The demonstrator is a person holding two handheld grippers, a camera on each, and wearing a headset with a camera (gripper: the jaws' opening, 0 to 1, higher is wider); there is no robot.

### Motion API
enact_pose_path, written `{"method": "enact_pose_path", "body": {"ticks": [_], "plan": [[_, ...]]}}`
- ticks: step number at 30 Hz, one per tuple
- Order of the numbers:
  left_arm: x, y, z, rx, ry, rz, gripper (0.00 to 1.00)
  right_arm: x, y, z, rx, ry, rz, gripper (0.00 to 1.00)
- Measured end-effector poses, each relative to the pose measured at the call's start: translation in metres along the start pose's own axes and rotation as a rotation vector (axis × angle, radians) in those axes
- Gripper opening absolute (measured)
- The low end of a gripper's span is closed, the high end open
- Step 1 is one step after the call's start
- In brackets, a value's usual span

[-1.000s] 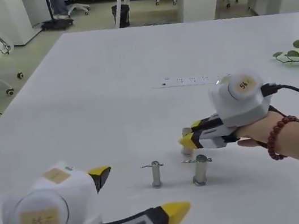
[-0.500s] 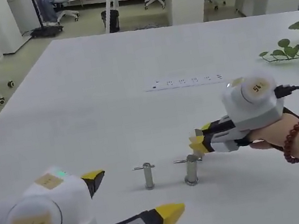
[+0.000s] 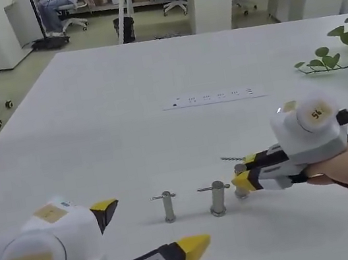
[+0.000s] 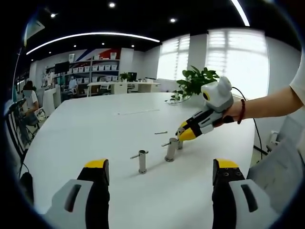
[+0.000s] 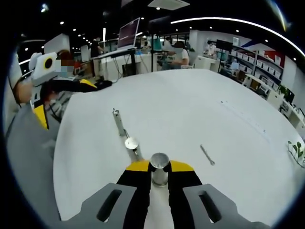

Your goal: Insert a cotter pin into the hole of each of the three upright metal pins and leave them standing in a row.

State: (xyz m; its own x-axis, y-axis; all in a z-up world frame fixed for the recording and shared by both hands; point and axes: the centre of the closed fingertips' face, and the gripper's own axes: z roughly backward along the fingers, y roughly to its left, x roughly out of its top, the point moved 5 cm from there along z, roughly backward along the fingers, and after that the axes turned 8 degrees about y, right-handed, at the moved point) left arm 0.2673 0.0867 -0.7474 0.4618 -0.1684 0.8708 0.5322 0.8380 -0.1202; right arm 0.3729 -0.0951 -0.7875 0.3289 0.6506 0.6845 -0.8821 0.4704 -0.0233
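Left pin (image 3: 168,207) and middle pin (image 3: 217,199) stood cottered; the right gripper (image 3: 242,183) clamped the third pin (image 5: 159,175), its cotter pin (image 3: 232,158) lying loose; left gripper (image 4: 160,163) gaped wide.

Bare tabletop (image 3: 124,111) beyond pin row (image 3: 217,198), loose cotter pin (image 3: 231,158) near right claw (image 3: 240,183)

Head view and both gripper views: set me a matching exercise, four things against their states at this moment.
Things:
1. left gripper
2. right gripper
3. loose cotter pin
4. leftmost metal pin

States:
A. lying flat on the table
B. open, holding nothing
C. shut on the third metal pin
D. upright, with an inserted cotter pin through it

Pairs: 1-B, 2-C, 3-A, 4-D
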Motion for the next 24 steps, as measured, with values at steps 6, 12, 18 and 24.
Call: {"method": "enact_pose_path", "body": {"ticks": [6,12,18,24], "plan": [[0.0,0.0,0.002,0.004,0.002,-0.003,0.89,-0.006,0.012,0.006,0.014,-0.011,-0.002,0.13],[0.002,-0.001,0.003,0.005,-0.009,-0.012,0.88,-0.009,0.024,0.008,0.027,-0.021,-0.001,0.13],[0.001,0.0,0.004,0.012,-0.007,-0.011,0.89,-0.012,0.04,0.005,0.047,-0.025,0.003,0.13],[0.0,-0.001,0.005,0.013,-0.002,-0.012,0.9,-0.014,0.05,0.002,0.068,-0.032,-0.002,0.13]]}}
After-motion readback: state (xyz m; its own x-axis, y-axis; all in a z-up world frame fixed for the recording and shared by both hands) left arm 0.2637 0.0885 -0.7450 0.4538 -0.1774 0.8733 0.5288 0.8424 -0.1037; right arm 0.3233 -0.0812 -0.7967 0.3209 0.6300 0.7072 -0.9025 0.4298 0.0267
